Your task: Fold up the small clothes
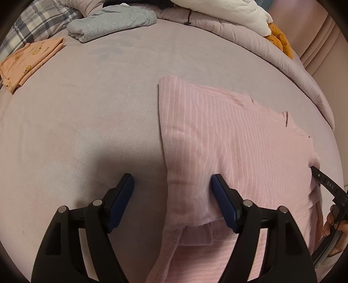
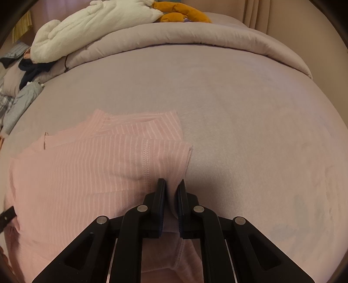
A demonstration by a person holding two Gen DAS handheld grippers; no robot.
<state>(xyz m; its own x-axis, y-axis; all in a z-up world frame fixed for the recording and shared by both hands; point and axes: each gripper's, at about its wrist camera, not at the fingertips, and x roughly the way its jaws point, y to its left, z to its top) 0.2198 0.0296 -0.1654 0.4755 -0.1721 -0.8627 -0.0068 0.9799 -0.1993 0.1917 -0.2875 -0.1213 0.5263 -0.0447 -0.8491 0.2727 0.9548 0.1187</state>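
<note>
A pink striped garment (image 1: 228,135) lies partly folded on the mauve bed sheet (image 1: 87,108), with its near layers doubled over. My left gripper (image 1: 171,177) stands open astride the garment's left folded edge; the left finger is over bare sheet, the right finger over cloth, and neither pad presses. In the right wrist view the same garment (image 2: 87,169) fills the lower left. My right gripper (image 2: 171,181) is shut on its right edge, a pinch of cloth between the pads. The right gripper's finger (image 1: 326,185) and a hand (image 1: 335,222) show at the left view's edge.
A folded orange printed garment (image 1: 28,61) and a folded grey one (image 1: 113,21) lie at the far left, by plaid fabric (image 1: 37,24). A rolled duvet (image 2: 195,37) borders the far side, with a white plush (image 2: 91,26), an orange plush (image 2: 180,13) and dark clothing (image 2: 30,69).
</note>
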